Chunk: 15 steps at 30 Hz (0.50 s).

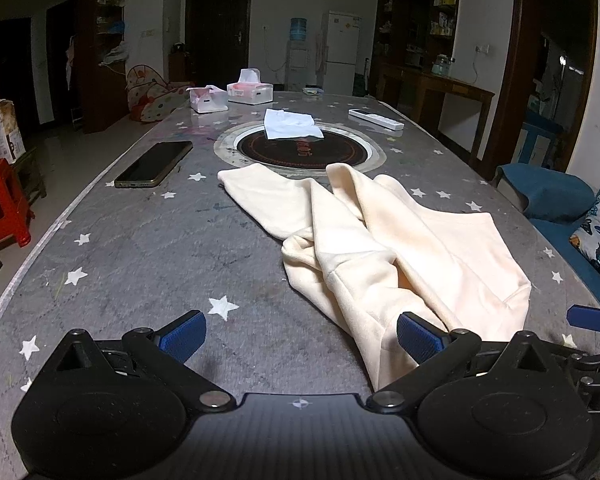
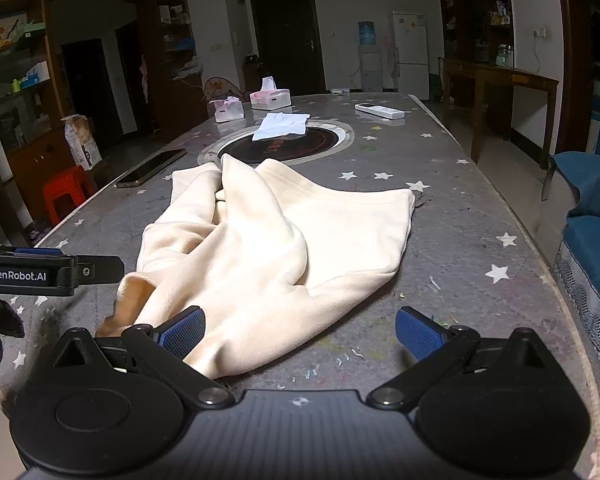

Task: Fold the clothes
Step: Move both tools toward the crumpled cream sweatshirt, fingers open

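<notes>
A cream garment [image 1: 404, 248] lies crumpled on the grey star-patterned table [image 1: 140, 260], its sleeves reaching toward the round hob. In the right wrist view the garment [image 2: 284, 240] fills the middle of the table. My left gripper [image 1: 300, 336] is open and empty at the near edge; its right fingertip [image 1: 418, 336] is at the garment's near hem. My right gripper [image 2: 300, 336] is open and empty; its left fingertip [image 2: 182, 334] is at the near edge of the cloth. The left gripper [image 2: 52, 270] shows at the left of the right wrist view.
A phone [image 1: 154, 164] lies at the left. A folded white cloth [image 1: 292, 124] rests on the round hob [image 1: 304, 148]. Two tissue boxes [image 1: 250, 90] and a white remote [image 1: 376, 119] sit at the far end. A blue sofa [image 2: 596, 240] stands right, a red stool [image 1: 0, 204] left.
</notes>
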Tool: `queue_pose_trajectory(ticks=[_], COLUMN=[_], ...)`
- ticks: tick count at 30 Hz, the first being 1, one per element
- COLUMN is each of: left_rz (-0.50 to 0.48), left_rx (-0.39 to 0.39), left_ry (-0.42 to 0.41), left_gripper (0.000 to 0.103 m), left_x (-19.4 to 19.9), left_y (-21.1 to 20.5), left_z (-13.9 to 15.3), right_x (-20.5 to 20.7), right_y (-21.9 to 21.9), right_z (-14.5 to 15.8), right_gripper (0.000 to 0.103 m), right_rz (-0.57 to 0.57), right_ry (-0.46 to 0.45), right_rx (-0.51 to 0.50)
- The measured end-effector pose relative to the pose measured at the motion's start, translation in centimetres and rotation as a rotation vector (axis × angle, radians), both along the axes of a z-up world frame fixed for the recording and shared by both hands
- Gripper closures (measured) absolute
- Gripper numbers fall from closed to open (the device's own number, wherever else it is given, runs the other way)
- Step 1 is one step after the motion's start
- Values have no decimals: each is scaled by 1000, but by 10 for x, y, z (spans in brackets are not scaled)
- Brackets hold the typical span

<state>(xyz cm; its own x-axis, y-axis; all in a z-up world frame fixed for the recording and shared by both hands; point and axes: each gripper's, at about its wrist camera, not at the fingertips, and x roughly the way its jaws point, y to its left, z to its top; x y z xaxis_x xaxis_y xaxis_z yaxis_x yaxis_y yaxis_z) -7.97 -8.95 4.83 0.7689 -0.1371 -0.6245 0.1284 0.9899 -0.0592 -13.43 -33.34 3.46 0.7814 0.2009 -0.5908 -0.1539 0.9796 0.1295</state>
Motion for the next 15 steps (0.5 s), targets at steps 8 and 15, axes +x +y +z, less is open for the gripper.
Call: queue_pose_trajectory(ticks=[8, 15], left_rz=[-2, -5], left_rx=[2, -6], left_ry=[2, 0], left_gripper=[0, 0], left_x=[5, 10], left_y=[-1, -1], left_z=[-1, 0], right_x=[5, 10], right_y=[0, 3], right_z=[-1, 0], right_gripper=[3, 4], right_rz=[4, 5], right_ry=[7, 11], right_rx=[5, 0])
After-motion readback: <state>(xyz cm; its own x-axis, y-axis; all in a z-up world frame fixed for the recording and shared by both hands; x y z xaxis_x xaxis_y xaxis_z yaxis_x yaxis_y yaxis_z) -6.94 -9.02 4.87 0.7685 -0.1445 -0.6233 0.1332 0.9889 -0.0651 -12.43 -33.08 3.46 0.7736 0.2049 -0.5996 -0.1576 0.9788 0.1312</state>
